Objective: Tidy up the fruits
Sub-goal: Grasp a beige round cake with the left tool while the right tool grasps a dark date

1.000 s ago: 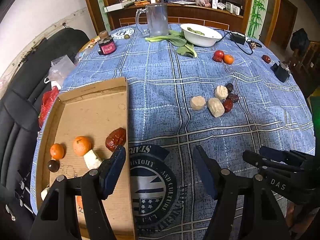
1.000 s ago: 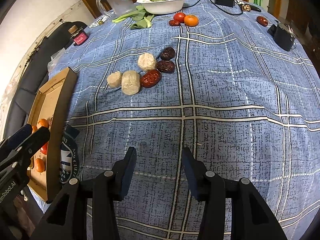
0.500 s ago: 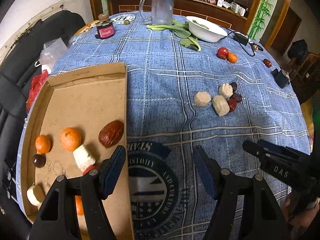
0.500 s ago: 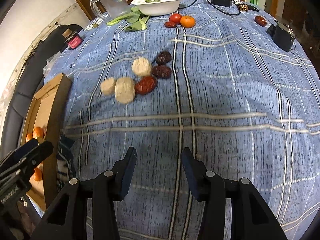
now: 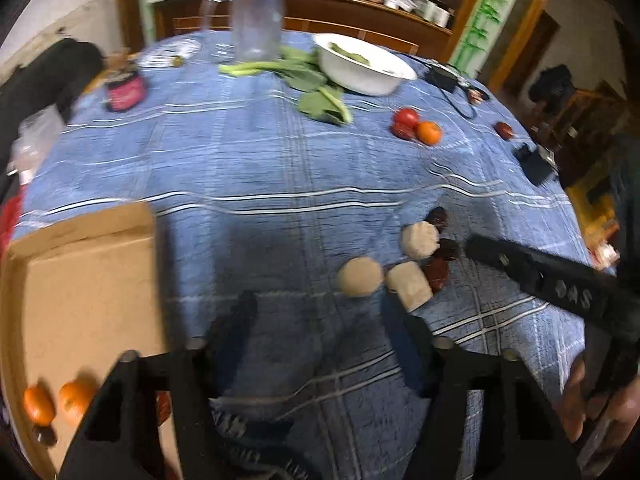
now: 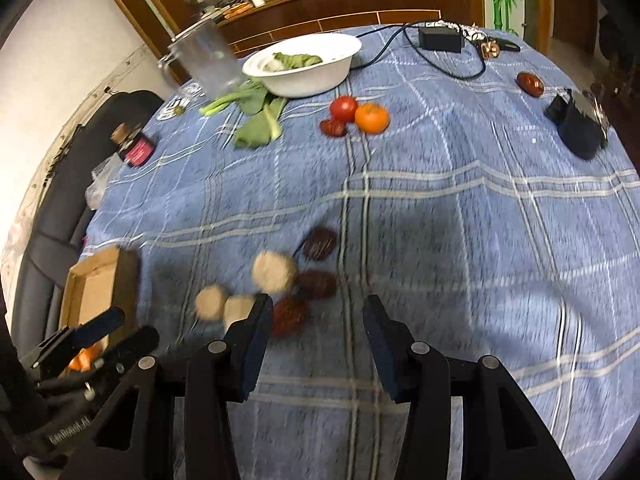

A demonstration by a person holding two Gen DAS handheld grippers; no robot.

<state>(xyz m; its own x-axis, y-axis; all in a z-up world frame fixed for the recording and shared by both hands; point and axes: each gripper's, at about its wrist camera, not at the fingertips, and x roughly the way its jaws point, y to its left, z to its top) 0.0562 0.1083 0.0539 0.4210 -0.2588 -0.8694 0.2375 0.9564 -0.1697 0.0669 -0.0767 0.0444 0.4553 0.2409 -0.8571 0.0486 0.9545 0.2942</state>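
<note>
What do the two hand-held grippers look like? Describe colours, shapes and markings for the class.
Both are matte black plastic. The left gripper has two flat, paddle-shaped fingers on triangular cut-out frames with round silver bolts. The right gripper matches it. White lettering, partly legible, is printed on each body where the other camera sees it. No cables or sleeves show.

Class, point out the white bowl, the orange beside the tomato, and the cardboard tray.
white bowl (image 6: 320, 74): right wrist view, outer wall.
orange (image 6: 372, 118): right wrist view, middle of peel.
cardboard tray (image 5: 88, 280): left wrist view, bare floor.
</note>
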